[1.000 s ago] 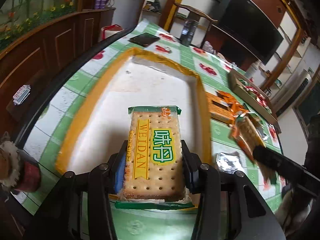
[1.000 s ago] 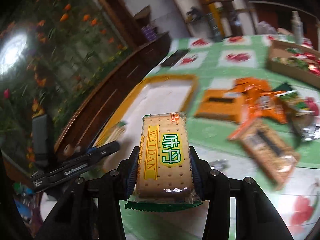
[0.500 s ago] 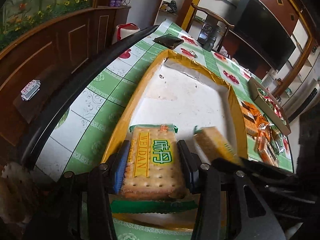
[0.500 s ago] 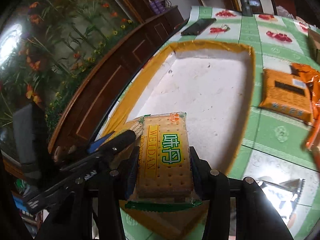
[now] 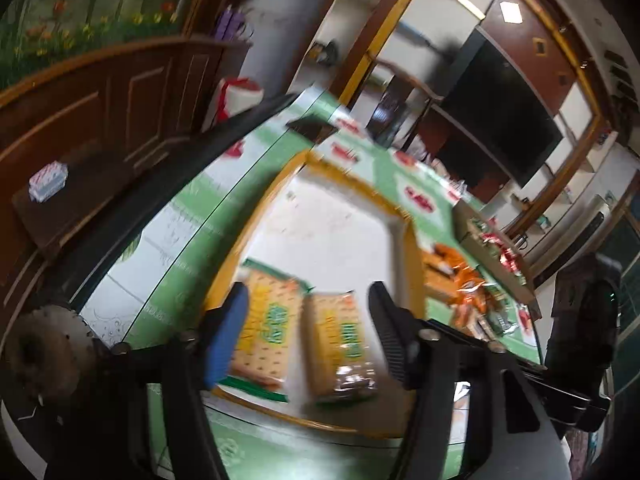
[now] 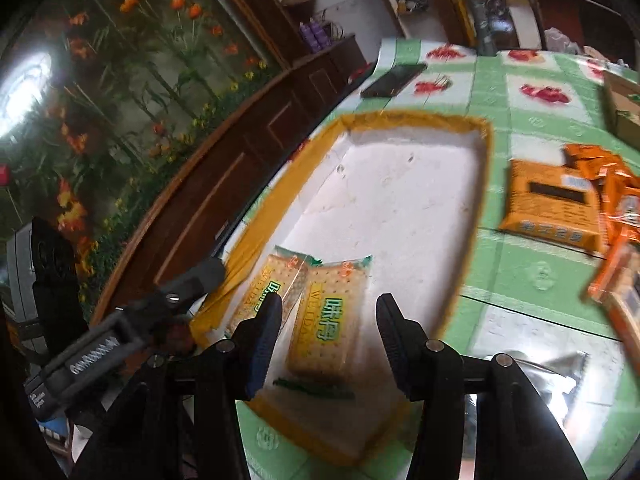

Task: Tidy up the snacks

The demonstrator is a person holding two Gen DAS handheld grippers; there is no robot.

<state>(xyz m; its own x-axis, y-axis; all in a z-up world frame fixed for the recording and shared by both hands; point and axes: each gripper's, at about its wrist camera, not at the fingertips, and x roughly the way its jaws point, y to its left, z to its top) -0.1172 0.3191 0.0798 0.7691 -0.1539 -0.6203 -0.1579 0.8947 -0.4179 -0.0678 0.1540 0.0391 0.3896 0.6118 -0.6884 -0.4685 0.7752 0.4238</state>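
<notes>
Two yellow-and-green cracker packs lie side by side at the near end of a shallow yellow-rimmed white box (image 5: 406, 236) (image 6: 484, 152). In the left wrist view one pack (image 5: 266, 334) lies left and the other pack (image 5: 340, 344) right. In the right wrist view they are the left pack (image 6: 262, 290) and the right pack (image 6: 330, 318). My left gripper (image 5: 306, 328) is open just above them, holding nothing. My right gripper (image 6: 328, 334) is open above the right pack, holding nothing. The left gripper also shows in the right wrist view (image 6: 160, 308).
Orange snack packs (image 6: 552, 208) (image 5: 456, 280) lie on the green-and-white tablecloth right of the box. A cardboard tray of snacks (image 5: 492, 248) stands farther right. A black phone (image 6: 394, 80) lies beyond the box. A foil wrapper (image 6: 560, 368) lies near my right gripper. A wooden cabinet (image 5: 100, 96) runs along the left.
Both grippers opened and let go of their cracker packs, which now lie side by side in the box. Both grippers have drawn back and up a little.
</notes>
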